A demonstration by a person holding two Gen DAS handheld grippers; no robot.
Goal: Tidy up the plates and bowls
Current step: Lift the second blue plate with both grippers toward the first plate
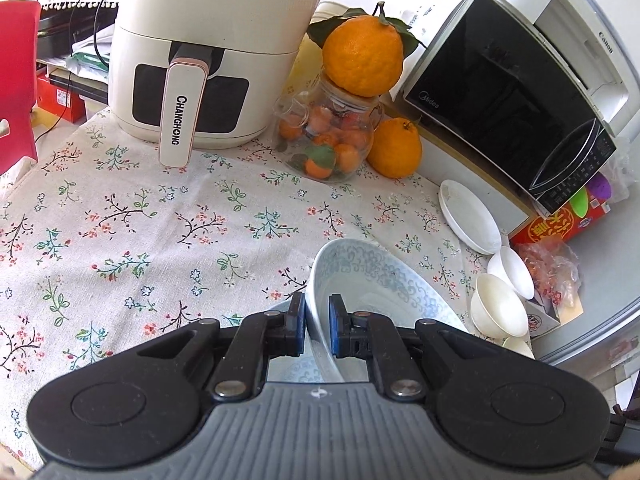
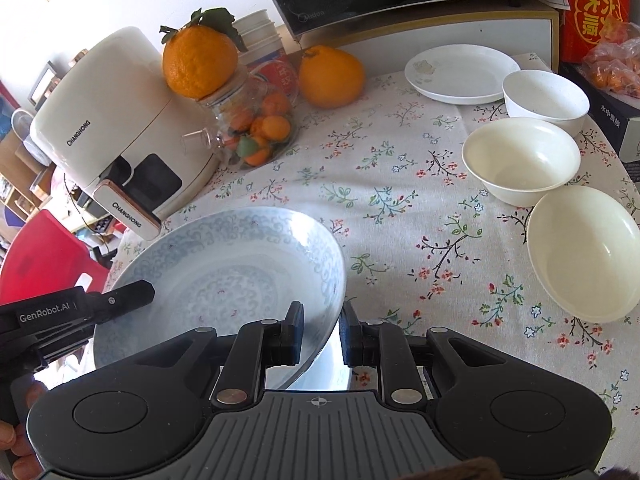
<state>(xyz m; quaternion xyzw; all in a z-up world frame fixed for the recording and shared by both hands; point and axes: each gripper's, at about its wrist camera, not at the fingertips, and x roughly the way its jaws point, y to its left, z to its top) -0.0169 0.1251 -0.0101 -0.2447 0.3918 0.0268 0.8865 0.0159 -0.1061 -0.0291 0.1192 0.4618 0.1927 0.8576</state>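
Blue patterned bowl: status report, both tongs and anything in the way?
Left tongs and right tongs both shut on blue patterned bowl rim, bowl tilted above tablecloth. Three white bowls and white plate sit right.

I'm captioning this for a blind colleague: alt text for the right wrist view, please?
The right gripper has its jaws shut on the rim of a blue-patterned bowl above a floral tablecloth; three white bowls and a white plate sit right.

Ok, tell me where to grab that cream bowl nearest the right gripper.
Take the nearest cream bowl by its rim, coming from above with one finger inside and one outside. It sits upright and open, apart from its neighbour, and its near-left rim faces bare tablecloth.
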